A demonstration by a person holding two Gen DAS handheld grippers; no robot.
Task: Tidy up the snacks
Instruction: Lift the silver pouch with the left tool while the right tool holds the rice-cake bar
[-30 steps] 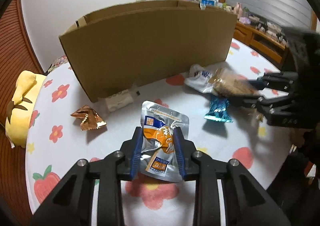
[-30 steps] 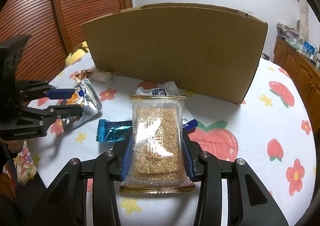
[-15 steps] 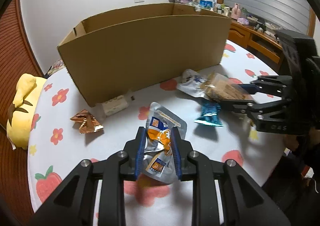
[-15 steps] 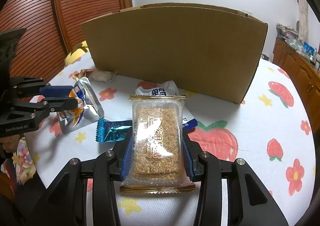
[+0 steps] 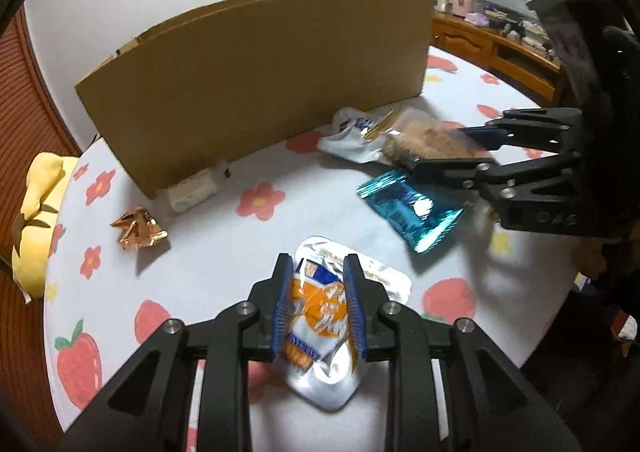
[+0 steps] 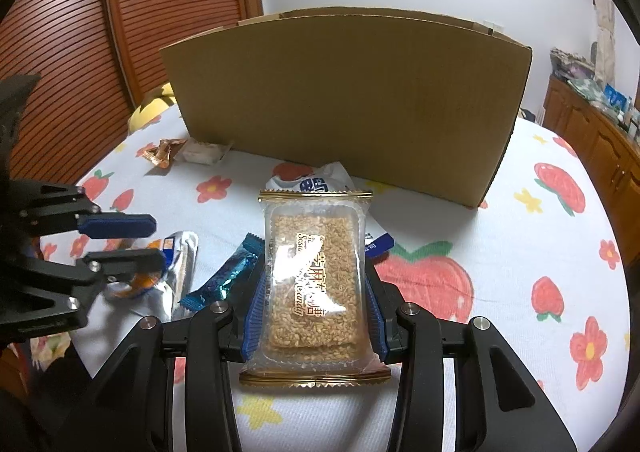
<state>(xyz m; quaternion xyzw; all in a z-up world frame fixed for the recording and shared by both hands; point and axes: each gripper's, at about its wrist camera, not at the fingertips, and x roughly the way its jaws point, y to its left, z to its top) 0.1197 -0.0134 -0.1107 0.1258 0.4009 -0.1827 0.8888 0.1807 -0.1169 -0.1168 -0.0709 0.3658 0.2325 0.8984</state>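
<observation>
Claws grip one packet each: left claw (image 5: 318,306) silver pouch (image 5: 334,326), right claw (image 6: 314,314) sesame candy (image 6: 314,284).

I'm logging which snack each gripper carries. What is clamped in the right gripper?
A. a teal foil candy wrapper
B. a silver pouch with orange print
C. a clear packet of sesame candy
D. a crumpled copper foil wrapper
C: in the right wrist view the right gripper has its blue pads pressed against both sides of the clear sesame candy packet, while the teal wrapper lies on the table beside it.
</observation>
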